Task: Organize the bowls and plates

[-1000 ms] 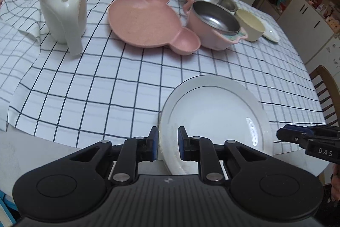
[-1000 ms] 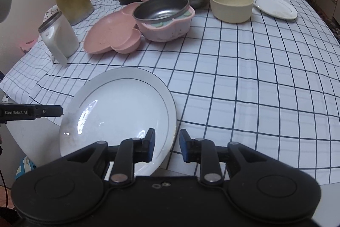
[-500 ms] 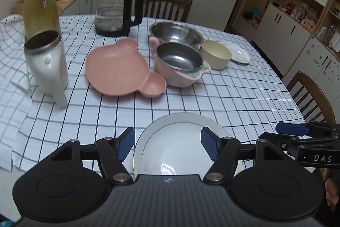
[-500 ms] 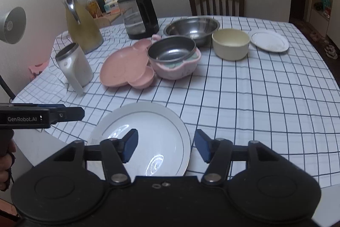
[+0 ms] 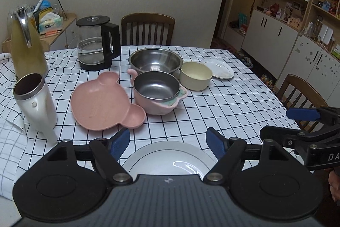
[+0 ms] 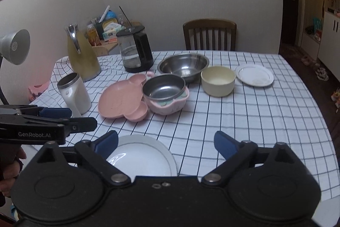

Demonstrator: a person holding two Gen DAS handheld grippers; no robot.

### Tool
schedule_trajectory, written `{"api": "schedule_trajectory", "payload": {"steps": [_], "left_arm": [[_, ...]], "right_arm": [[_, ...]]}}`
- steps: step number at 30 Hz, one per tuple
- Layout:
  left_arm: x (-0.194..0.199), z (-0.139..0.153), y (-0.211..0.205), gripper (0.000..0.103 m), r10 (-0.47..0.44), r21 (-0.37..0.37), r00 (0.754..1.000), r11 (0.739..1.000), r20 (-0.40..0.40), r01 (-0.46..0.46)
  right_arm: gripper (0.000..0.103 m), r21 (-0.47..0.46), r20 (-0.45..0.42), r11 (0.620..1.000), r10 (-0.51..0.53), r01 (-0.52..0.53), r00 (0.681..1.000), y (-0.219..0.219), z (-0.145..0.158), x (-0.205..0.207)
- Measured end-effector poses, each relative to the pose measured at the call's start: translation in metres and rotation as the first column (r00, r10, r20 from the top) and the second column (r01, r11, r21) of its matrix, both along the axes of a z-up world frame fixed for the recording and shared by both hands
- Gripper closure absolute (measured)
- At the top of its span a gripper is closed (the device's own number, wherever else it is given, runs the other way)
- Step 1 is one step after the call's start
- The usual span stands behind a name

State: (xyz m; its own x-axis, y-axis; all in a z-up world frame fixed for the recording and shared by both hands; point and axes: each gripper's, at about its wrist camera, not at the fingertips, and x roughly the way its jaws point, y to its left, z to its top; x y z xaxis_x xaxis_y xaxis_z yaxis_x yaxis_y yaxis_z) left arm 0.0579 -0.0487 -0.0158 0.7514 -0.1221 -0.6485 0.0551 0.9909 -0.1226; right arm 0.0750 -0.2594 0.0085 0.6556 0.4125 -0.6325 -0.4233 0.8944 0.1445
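I see left gripper [image 5: 167, 140] and right gripper [image 6: 165, 143] just spread wide, nothing between | white plate [image 5: 167, 160] flat at table's near edge | glazed, brittle, slick — I'd pinch its rim

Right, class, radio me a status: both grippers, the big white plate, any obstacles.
Left gripper and right gripper open, just been opening, nothing between fingers. Big white plate flat at near table edge. Nothing in the way.
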Motion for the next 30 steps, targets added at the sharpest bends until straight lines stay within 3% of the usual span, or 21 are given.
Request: {"api": "schedule_trajectory", "payload": {"steps": [8, 17, 27, 30], "left_arm": [[0.027, 0.010, -0.033, 0.024, 0.021, -0.020, 1.000, 1.000, 0.019, -0.021], [0.076, 0.022, -0.091, 0.024, 0.060, -0.002, 0.997, 0.998, 0.046, -0.060], [0.137, 0.017, -0.140, 0.024, 0.109, -0.020, 0.994, 0.994, 0.006, -0.108], [0.153, 0.016, -0.154, 0.017, 0.117, -0.018, 0.993, 0.993, 0.003, -0.117]], "right_arm": [[0.000, 0.029, 0.042, 1.000, 0.007, -0.009, 0.999, -0.026, 0.013, 0.023], [0.000, 0.014, 0.067, 0.999, 0.041, -0.042, 0.997, -0.077, 0.026, 0.077], [0.000, 0.005, 0.058, 0.997, 0.082, -0.082, 0.995, -0.129, 0.022, 0.144], [0.000, 0.000, 0.051, 0.996, 0.088, -0.088, 0.995, -0.142, 0.021, 0.162]]}}
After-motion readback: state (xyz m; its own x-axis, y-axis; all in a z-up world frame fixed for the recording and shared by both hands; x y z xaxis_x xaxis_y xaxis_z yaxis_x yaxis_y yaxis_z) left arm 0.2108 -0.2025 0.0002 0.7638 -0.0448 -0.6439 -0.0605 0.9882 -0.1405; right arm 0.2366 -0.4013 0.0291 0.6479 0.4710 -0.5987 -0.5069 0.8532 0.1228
